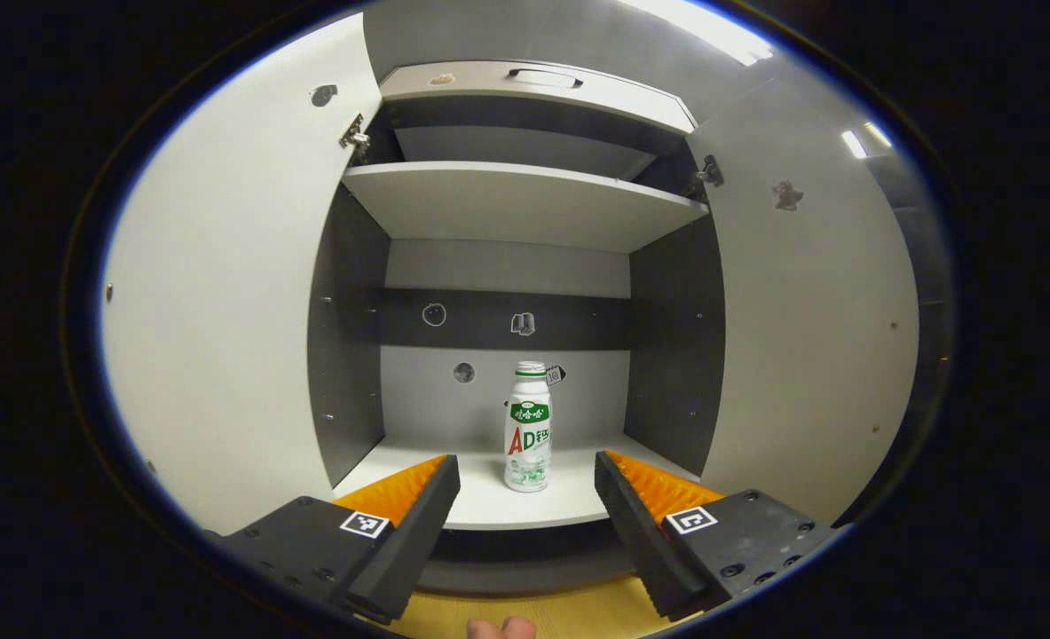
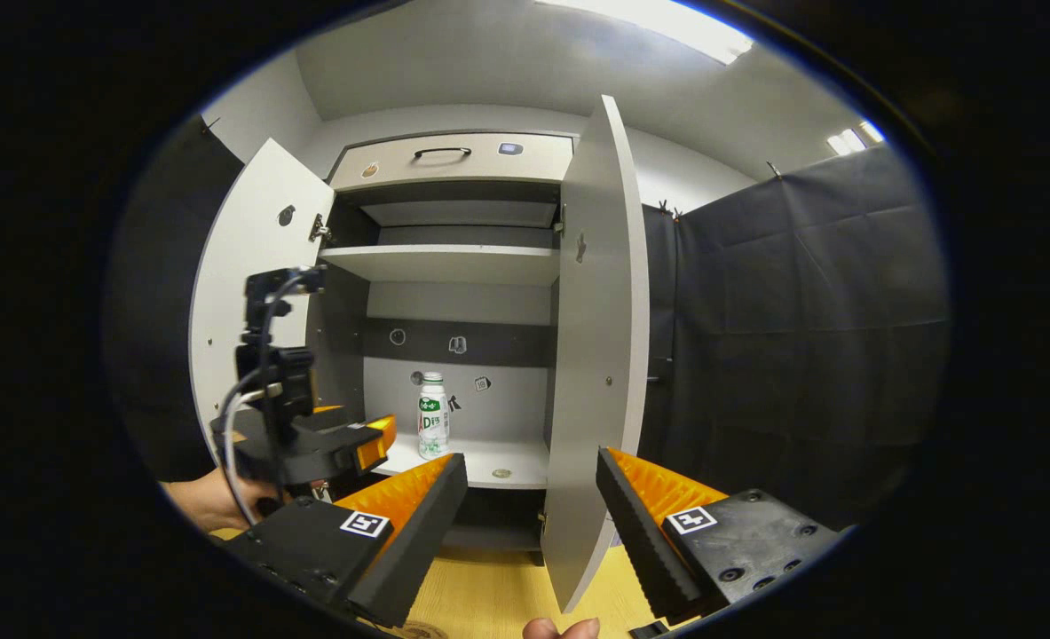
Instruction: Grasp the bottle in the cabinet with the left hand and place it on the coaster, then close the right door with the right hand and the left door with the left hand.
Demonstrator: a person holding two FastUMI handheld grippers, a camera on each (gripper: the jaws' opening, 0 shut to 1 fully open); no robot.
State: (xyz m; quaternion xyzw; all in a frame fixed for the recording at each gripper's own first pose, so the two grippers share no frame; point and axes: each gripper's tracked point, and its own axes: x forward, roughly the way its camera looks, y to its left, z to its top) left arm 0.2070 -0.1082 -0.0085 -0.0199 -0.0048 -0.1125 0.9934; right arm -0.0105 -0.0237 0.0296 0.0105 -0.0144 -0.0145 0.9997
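Observation:
A white bottle [image 1: 527, 426] with a green and red label stands upright on the cabinet's bottom shelf [image 1: 489, 501], near the middle. My left gripper [image 1: 525, 461] is open just in front of the shelf's edge, with the bottle farther in and centred between its fingers, untouched. In the right gripper view the bottle [image 2: 433, 428] is small and deep in the cabinet. There the left gripper [image 2: 360, 441], held by a hand [image 2: 205, 501], points at it from the left. My right gripper [image 2: 532, 460] is open and holds nothing, near the edge of the open right door [image 2: 591, 355].
Both doors stand wide open: the left door [image 1: 223, 293] and the right door [image 1: 809, 328]. An upper shelf [image 1: 525, 200] and a drawer with a handle [image 1: 542, 78] lie above. A wooden tabletop [image 2: 489, 603] lies below, and black cloth [image 2: 800, 337] hangs on the right.

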